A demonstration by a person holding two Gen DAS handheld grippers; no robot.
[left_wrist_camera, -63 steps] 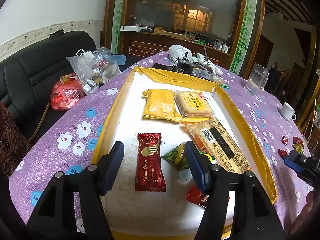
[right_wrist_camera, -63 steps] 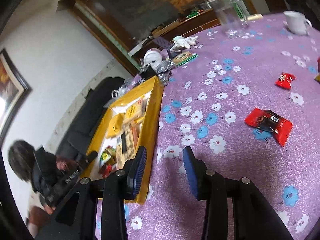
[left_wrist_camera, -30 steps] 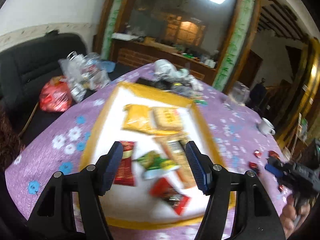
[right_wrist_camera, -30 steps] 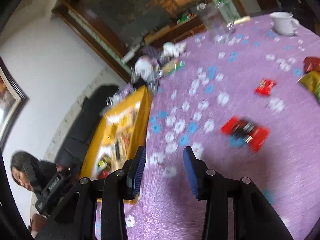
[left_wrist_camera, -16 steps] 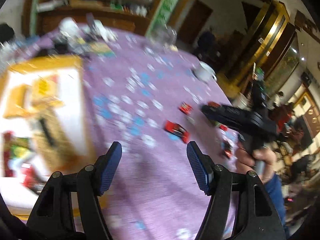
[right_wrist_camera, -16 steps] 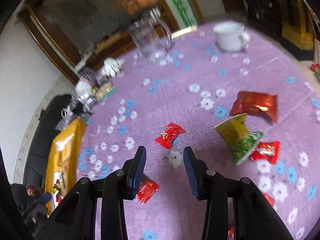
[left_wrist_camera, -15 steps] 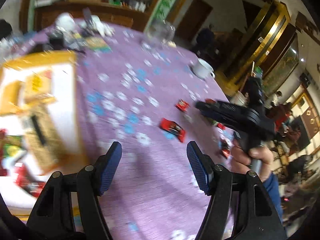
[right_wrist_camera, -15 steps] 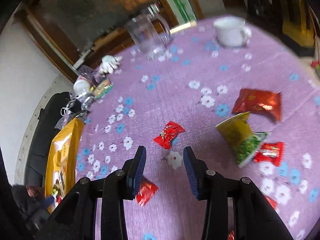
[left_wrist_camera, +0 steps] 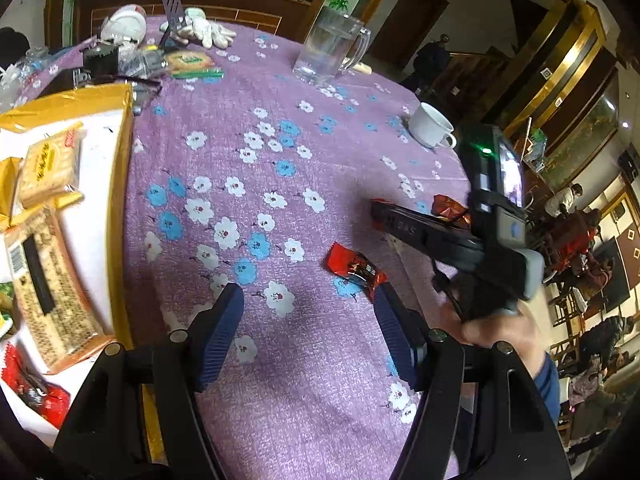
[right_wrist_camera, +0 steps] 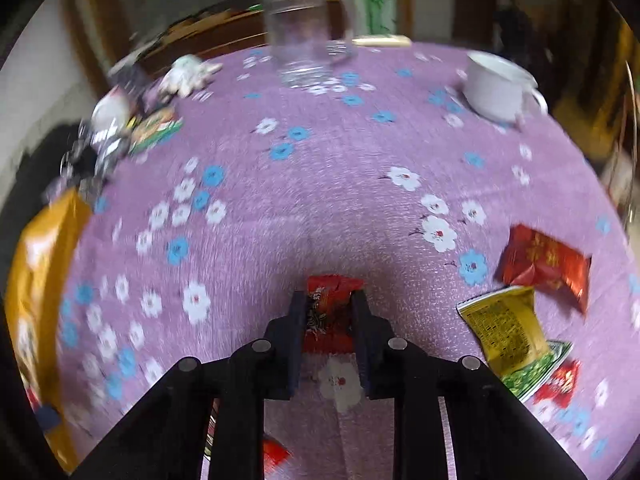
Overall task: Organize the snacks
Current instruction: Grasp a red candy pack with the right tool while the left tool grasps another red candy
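Note:
My right gripper (right_wrist_camera: 328, 302) points down at the purple flowered tablecloth (right_wrist_camera: 320, 184). Its jaws are closing on a small red snack packet (right_wrist_camera: 330, 286), and the pads press its sides. In the left wrist view the right gripper (left_wrist_camera: 380, 210) shows as a black tool held by a hand (left_wrist_camera: 496, 330). My left gripper (left_wrist_camera: 306, 310) hangs open over the cloth with nothing between its fingers. Another red packet (left_wrist_camera: 356, 270) lies just ahead of its right finger. The yellow-rimmed tray (left_wrist_camera: 122, 184) at the left holds biscuit packs (left_wrist_camera: 48, 168), a long bar (left_wrist_camera: 44, 292) and a red packet (left_wrist_camera: 36, 396).
Loose on the cloth at the right lie a red foil packet (right_wrist_camera: 544, 264), a yellow-green packet (right_wrist_camera: 508, 332) and a smaller red one (right_wrist_camera: 560, 380). A glass mug (left_wrist_camera: 332, 48) and a white cup (left_wrist_camera: 432, 130) stand further back. Gloves and clutter (left_wrist_camera: 132, 60) sit beyond the tray.
My right gripper came down over the small red packet and shut on it. My left gripper swung from above the tray to the right, over the open cloth.

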